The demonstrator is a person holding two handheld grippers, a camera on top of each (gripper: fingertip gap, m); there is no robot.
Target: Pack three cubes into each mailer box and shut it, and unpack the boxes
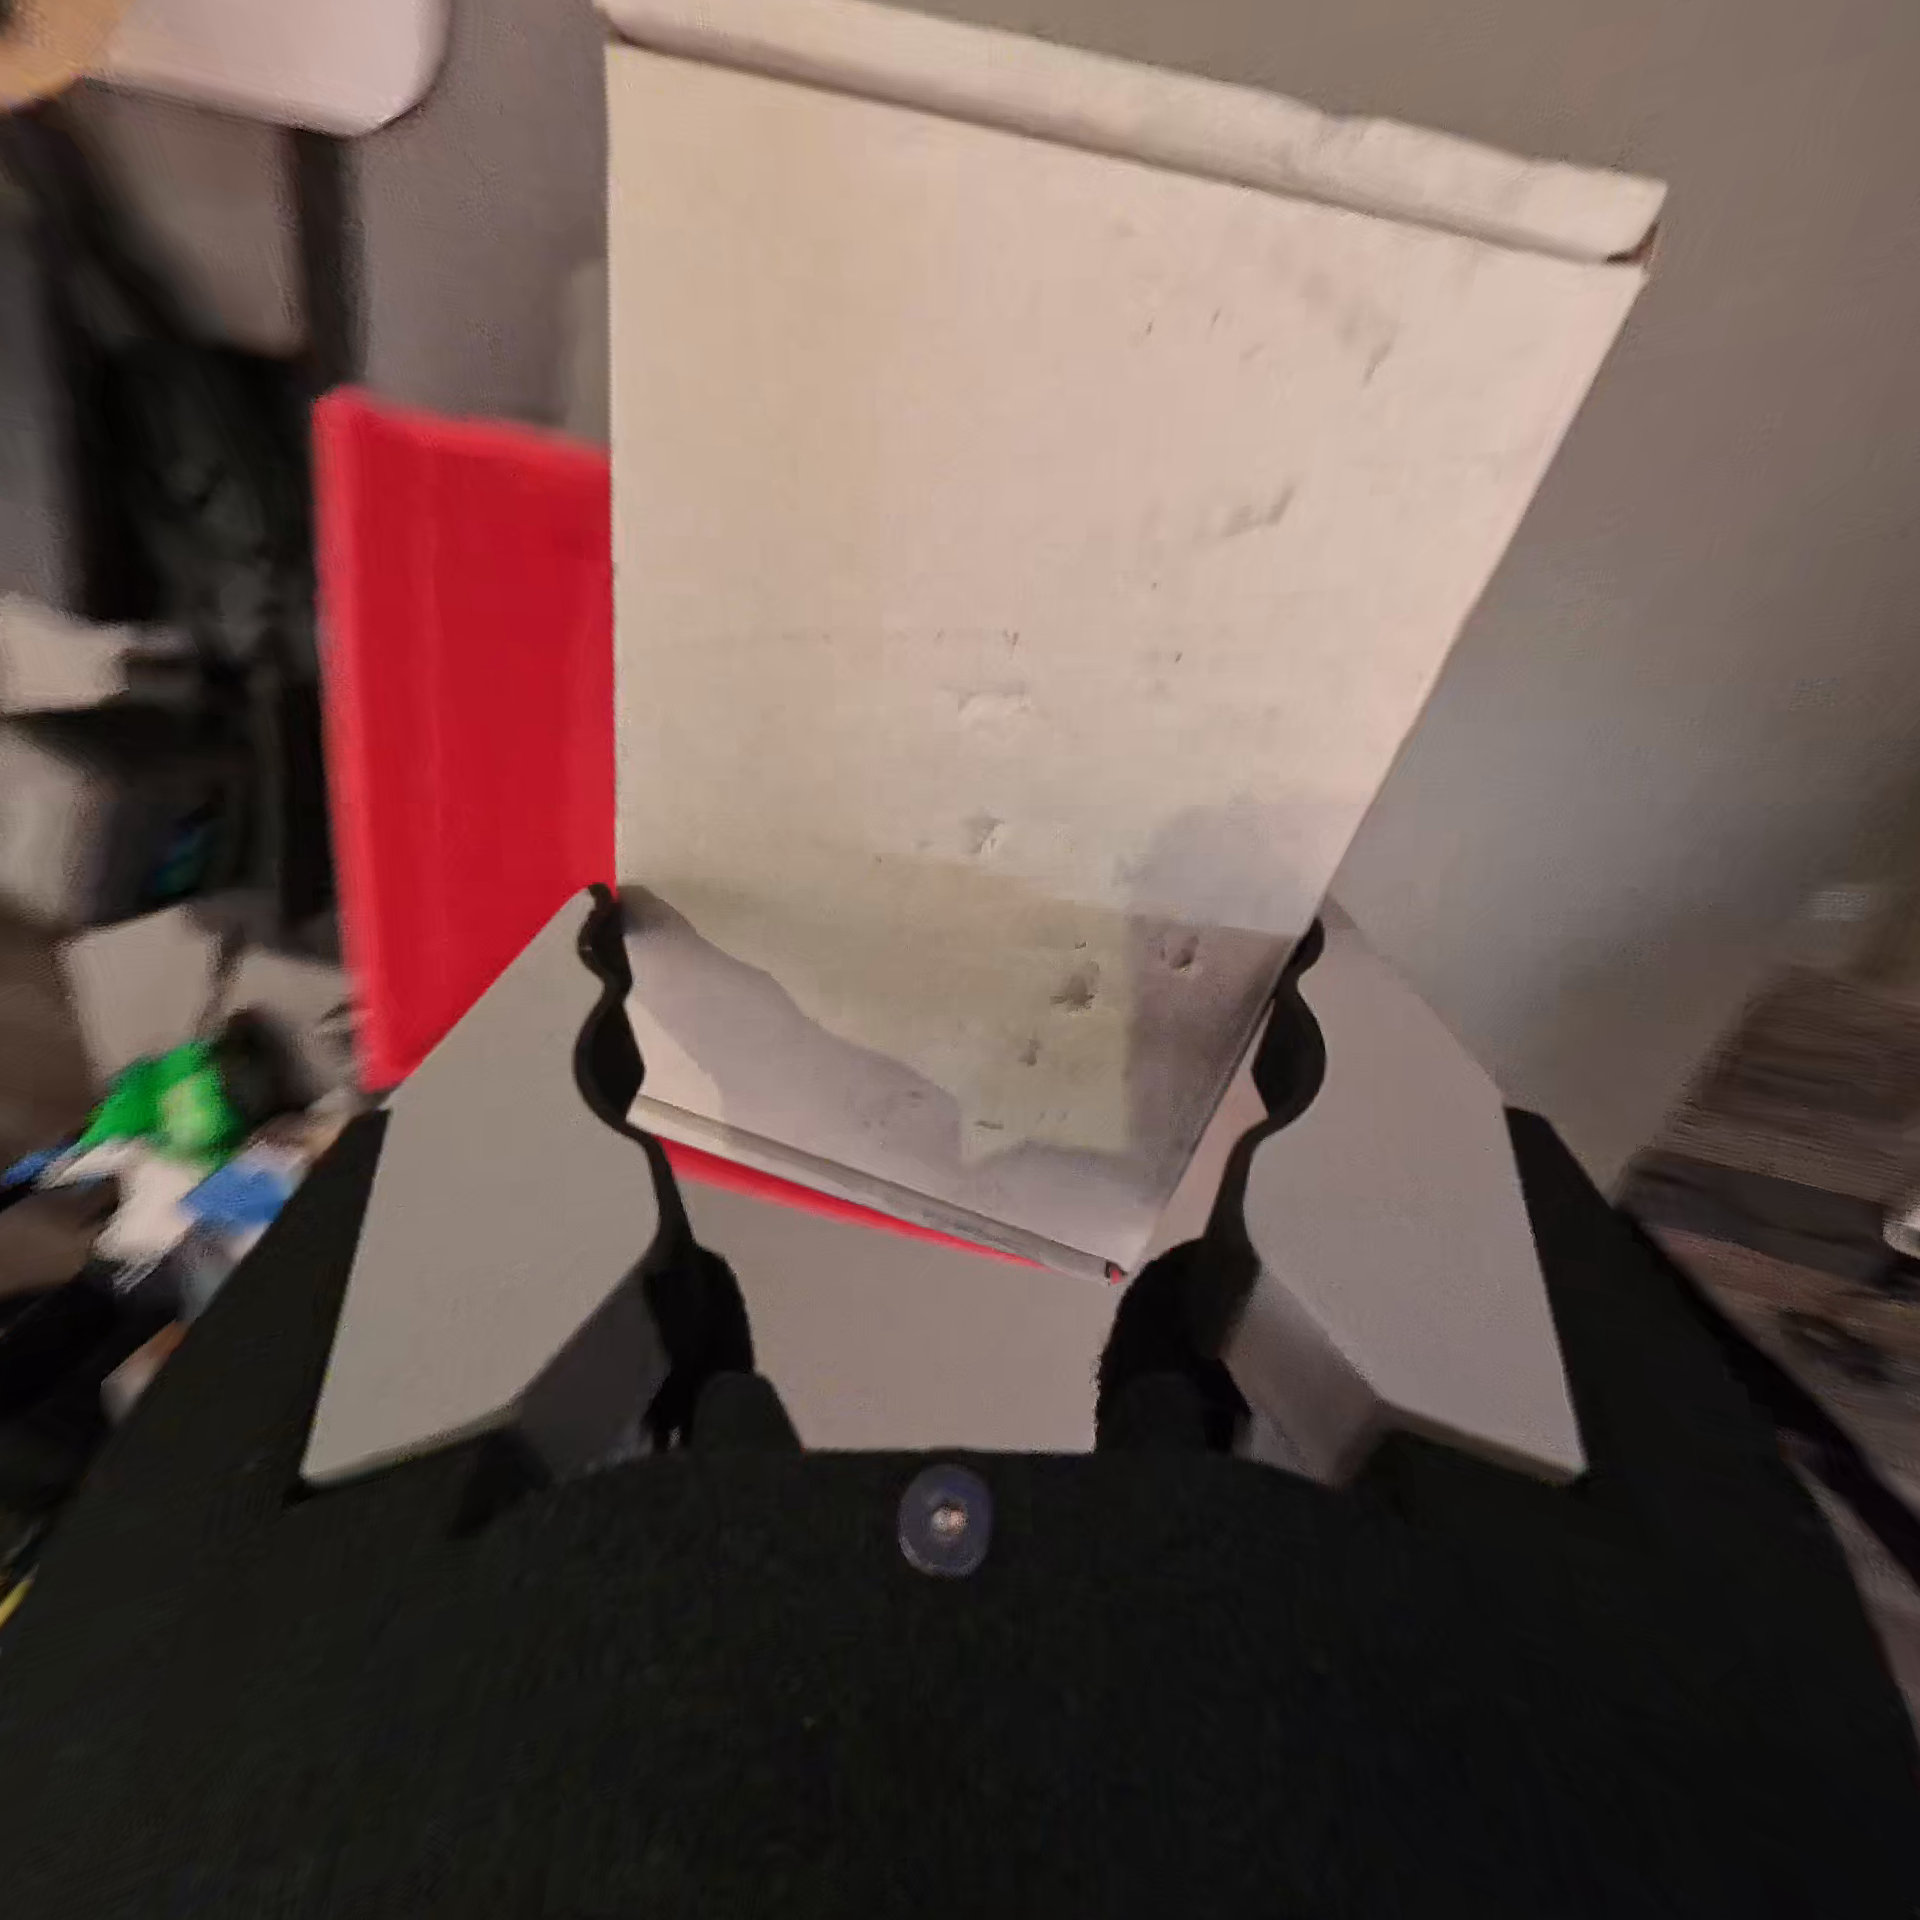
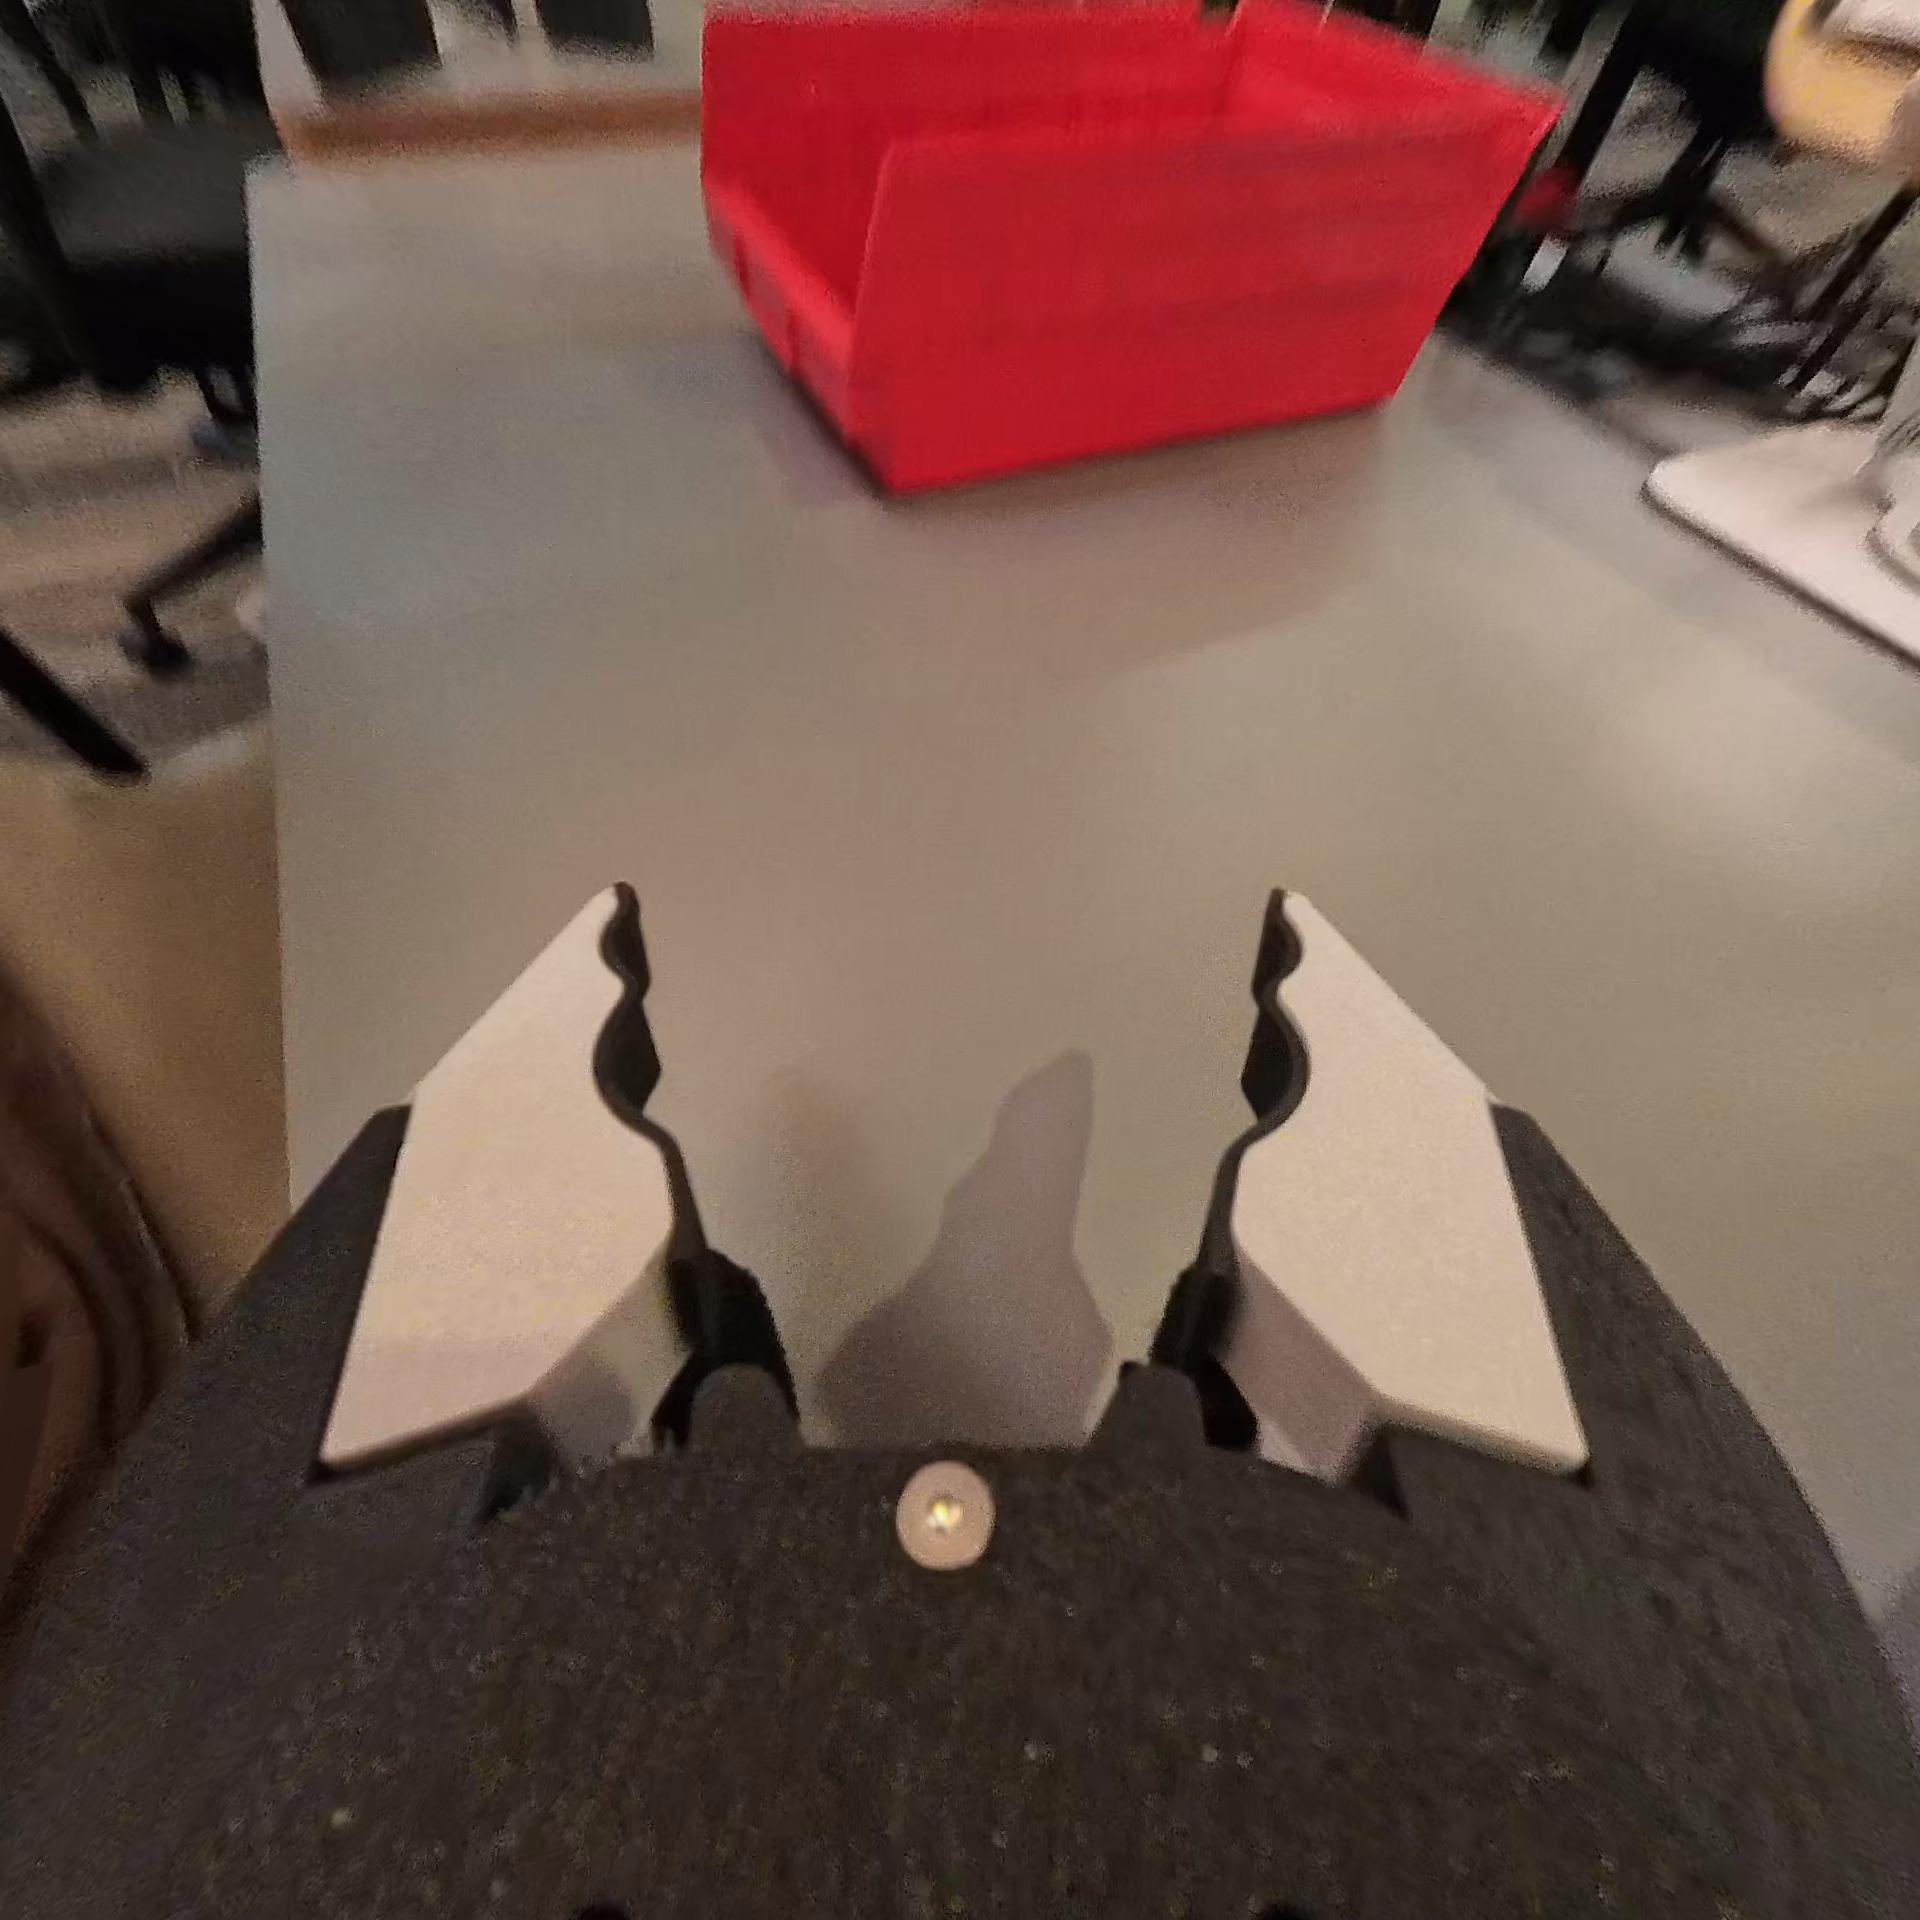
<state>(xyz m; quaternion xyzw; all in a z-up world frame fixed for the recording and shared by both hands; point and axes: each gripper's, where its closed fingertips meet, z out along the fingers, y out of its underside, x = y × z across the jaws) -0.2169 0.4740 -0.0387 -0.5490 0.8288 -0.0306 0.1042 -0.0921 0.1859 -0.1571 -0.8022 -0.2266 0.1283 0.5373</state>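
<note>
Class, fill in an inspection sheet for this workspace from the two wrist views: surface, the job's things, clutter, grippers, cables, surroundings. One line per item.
Surface: grey table, bare between the right gripper and the red box.
Job's things: white mailer box, lid shut, dented and smudged, held tilted between the left gripper's fingers; red mailer box open on the far part of the table; no cubes seen.
Clutter: nothing seen on the table.
Grippers: left gripper shut on the white mailer box; right gripper open, empty, above the table.
Cables: nothing seen clearly.
Surroundings: blurred; dark chair legs and green and blue items off the table.
</note>
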